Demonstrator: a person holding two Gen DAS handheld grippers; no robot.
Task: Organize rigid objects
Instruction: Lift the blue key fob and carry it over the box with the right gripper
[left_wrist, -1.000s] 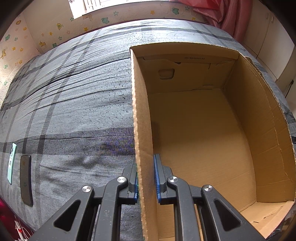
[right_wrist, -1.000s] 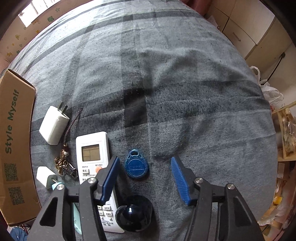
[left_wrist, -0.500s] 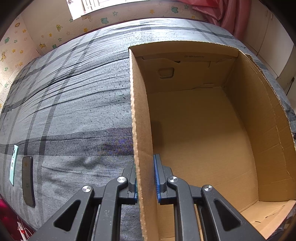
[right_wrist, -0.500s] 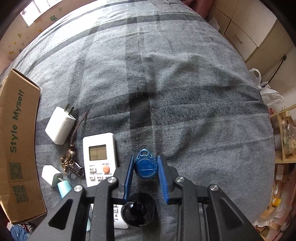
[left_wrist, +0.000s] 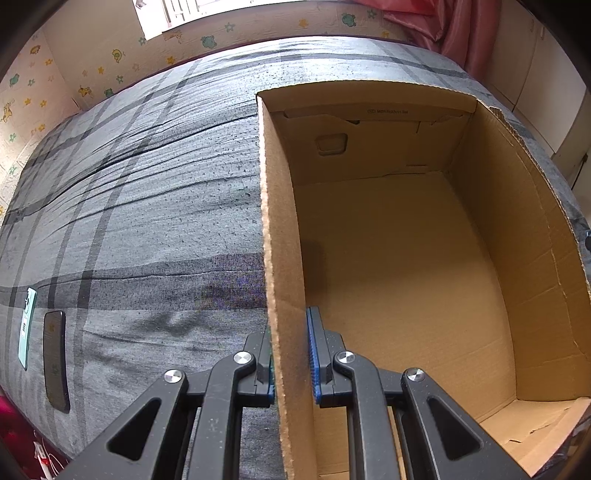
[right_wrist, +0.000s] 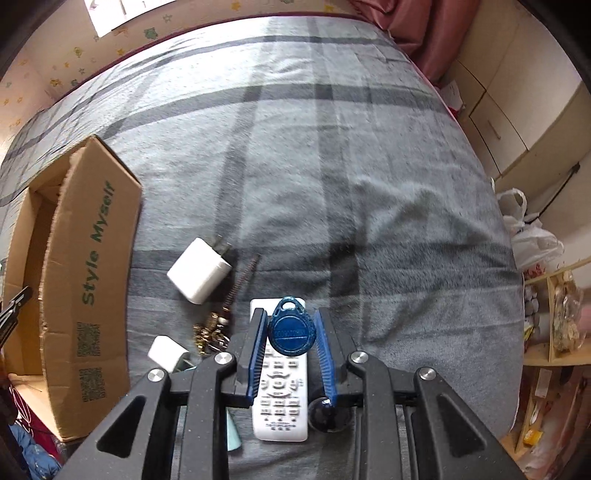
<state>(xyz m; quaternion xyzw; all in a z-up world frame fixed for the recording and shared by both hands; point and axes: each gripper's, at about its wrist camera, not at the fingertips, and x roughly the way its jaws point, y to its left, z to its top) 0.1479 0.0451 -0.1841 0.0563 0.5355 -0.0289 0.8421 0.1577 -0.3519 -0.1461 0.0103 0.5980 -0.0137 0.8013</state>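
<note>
The right gripper (right_wrist: 290, 332) has just been closing and now pinches a blue key fob (right_wrist: 291, 328) between its blue pads, the fob hanging clear above a white remote control (right_wrist: 280, 402) on the grey plaid bedcover (right_wrist: 332, 155). The embossed characters on the fob's face are too small to read. Left of the remote lie a white plug adapter (right_wrist: 199, 269), a bunch of keys (right_wrist: 212, 332) on a cord, and a smaller white charger (right_wrist: 166, 350). The cardboard box (right_wrist: 92, 280) stands further left, its outer wall printed "Style Myself" in green above two QR codes. The left gripper (left_wrist: 291, 354) is clamped on the box's near wall (left_wrist: 280, 236); faint print on the inner far flap is illegible. Two phones (left_wrist: 55, 365) lie at the bed's left edge.
</note>
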